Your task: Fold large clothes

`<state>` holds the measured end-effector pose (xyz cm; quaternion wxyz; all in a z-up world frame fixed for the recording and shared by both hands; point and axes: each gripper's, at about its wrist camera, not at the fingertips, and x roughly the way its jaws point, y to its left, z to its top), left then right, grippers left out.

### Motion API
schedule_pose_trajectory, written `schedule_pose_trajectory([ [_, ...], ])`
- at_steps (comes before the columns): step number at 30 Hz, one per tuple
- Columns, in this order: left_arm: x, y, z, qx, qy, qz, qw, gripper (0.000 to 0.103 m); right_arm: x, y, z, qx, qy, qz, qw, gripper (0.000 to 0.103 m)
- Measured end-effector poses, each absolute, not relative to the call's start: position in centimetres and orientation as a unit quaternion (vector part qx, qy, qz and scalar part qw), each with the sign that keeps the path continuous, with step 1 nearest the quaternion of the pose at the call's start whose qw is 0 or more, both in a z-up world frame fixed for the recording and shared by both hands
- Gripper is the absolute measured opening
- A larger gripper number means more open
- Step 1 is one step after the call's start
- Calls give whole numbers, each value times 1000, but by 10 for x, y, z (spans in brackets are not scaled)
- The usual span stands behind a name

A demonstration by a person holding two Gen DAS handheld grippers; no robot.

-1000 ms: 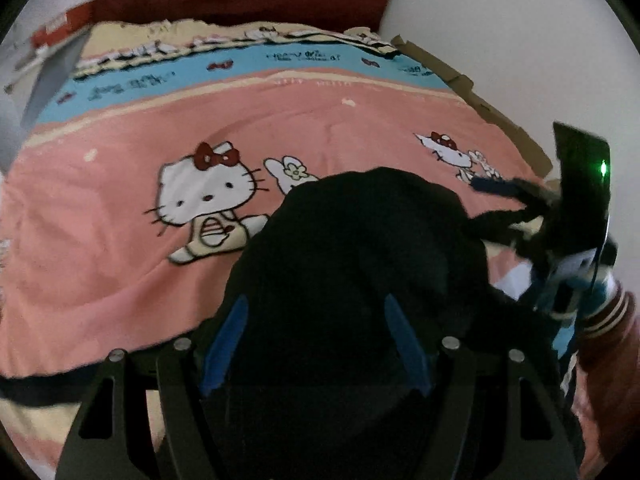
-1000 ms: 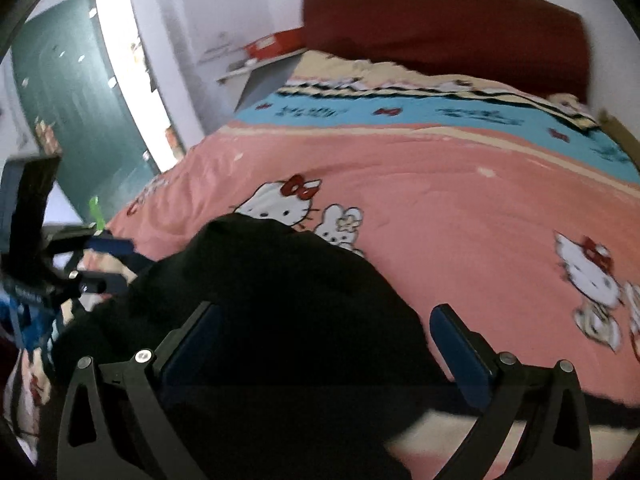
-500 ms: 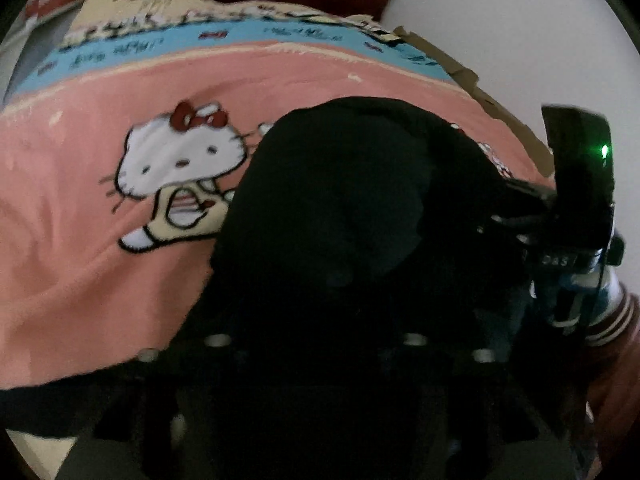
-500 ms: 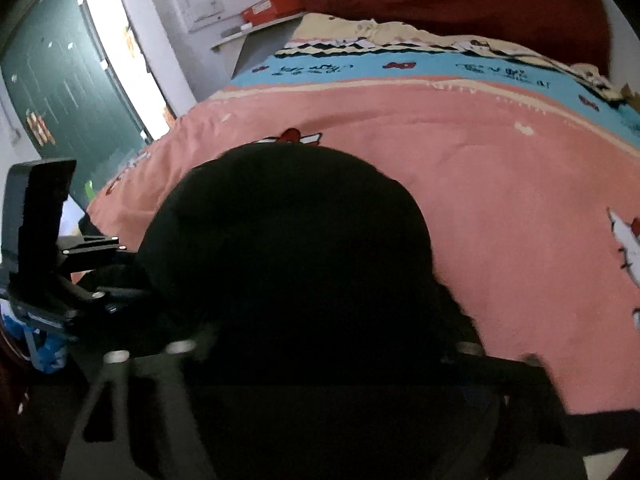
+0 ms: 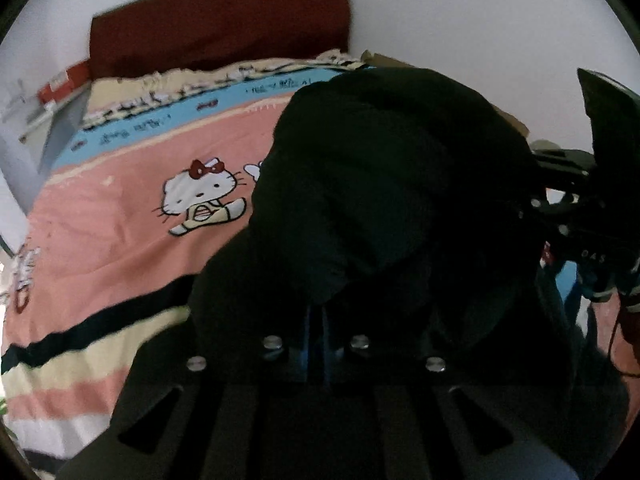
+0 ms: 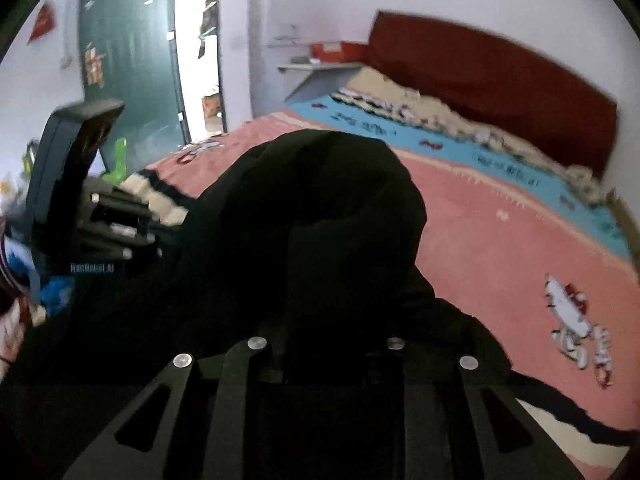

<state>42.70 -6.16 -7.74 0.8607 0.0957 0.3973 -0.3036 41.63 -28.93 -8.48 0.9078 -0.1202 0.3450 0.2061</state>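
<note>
A large black garment (image 5: 384,184) is bunched up and lifted above the pink cartoon-cat bedspread (image 5: 120,248). My left gripper (image 5: 316,332) is shut on the garment's edge; its blue pads nearly touch. In the right wrist view the same black garment (image 6: 320,216) drapes over my right gripper (image 6: 324,344), whose fingers are pulled close together with cloth between them; the pads are hidden. The right gripper's body shows at the right of the left wrist view (image 5: 600,208), and the left gripper's body shows at the left of the right wrist view (image 6: 80,200).
The bed has a dark red headboard (image 5: 216,28) against a white wall. A shelf with a red box (image 6: 332,52) stands by the bed's head. A green door (image 6: 128,60) stands open at the left, with clutter on the floor below it.
Both grippers closed on the black garment and lifted it off the bed. The cameras tilted up, so the headboard and door came into view.
</note>
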Motion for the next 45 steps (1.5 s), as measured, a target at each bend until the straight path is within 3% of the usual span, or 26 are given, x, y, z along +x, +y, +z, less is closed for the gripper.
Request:
schedule_pose_trajectory([
  [5,378,-58,-87,102,395,-300,862,0,358,-278,-110,-160,317,154,922,22],
  [11,372,-75,-104,119,404,-298,857,0,365,-273,-122,-145,314,115,931,17],
  [20,435,-47,-84,-10,396,-315,863,3,390,-271,-128,-185,271,85,941,13],
  [29,530,-28,-71,-62,388,-237,889,4,436,-235,-153,-363,160,-28,917,12],
  [34,575,-36,-81,-83,399,-217,887,4,466,-243,-148,-361,145,-48,920,12],
  [40,603,-52,-92,-108,434,-250,859,4,405,-227,-141,-384,104,16,917,12],
  [45,574,-72,-93,-95,458,-337,817,4,335,-212,-151,-427,89,80,896,11],
])
